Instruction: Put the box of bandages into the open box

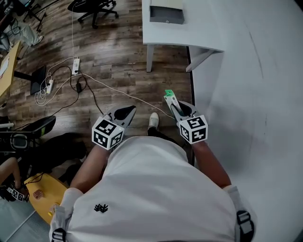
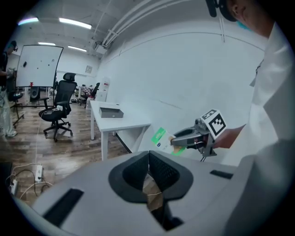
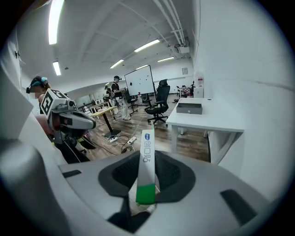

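My right gripper (image 1: 174, 106) is shut on a slim white-and-green box of bandages (image 1: 169, 94), which sticks out ahead of the jaws. The right gripper view shows the bandage box (image 3: 147, 161) edge-on and upright between the pads. From the left gripper view, the same box (image 2: 159, 137) juts from the right gripper (image 2: 185, 137). My left gripper (image 1: 124, 114) hangs beside it at waist height, its jaws together with nothing in them. A grey open box (image 1: 166, 14) sits on a white table (image 1: 199, 33) some way ahead; it is also in view as the grey box (image 3: 190, 108).
I stand on a wood floor (image 1: 118, 56) with white cables and power strips (image 1: 75, 66) ahead to the left. A white wall (image 1: 255, 94) runs along my right. A black office chair (image 1: 94, 9) stands far ahead, and a yellow board (image 1: 45, 196) lies at lower left.
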A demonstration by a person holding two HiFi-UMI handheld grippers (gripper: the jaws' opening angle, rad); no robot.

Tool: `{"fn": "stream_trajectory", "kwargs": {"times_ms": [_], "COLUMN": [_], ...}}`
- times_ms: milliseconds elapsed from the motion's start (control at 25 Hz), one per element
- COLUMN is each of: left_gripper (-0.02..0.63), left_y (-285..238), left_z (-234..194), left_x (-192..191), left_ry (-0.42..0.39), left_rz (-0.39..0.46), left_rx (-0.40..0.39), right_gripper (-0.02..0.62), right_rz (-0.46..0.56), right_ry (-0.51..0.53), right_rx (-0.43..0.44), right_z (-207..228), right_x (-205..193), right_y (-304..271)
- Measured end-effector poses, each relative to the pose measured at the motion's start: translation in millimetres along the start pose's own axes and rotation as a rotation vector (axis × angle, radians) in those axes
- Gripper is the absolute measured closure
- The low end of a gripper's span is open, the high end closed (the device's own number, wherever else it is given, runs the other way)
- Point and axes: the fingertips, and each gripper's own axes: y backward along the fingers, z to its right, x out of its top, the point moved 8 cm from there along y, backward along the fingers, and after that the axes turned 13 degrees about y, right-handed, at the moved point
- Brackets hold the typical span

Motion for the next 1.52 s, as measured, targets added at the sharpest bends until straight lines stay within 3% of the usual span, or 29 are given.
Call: {"fn": "stream_trajectory", "kwargs": {"times_ms": [440, 680, 1520], "left_gripper": [0.598, 0.598, 0.598], "left_y": [-80, -95, -121], "left_z": [0, -15, -141], "left_x": [52, 71, 165], "left_ry": [-0.052, -0.017, 0.004], "left_rz": [-0.028, -0.026, -0.018], "left_rx": [0.005, -0.016, -0.166], "right_gripper": [0.503, 0.503, 0.503], "right_rz": [-0.010, -0.032, -0.062], "right_ry": [0.019, 0.031, -0.010], "right_rx": [0.006, -0.006, -0.167], "right_z": [84, 102, 168], "right_x": [-3, 3, 114], "right_y": [-24, -42, -123]}}
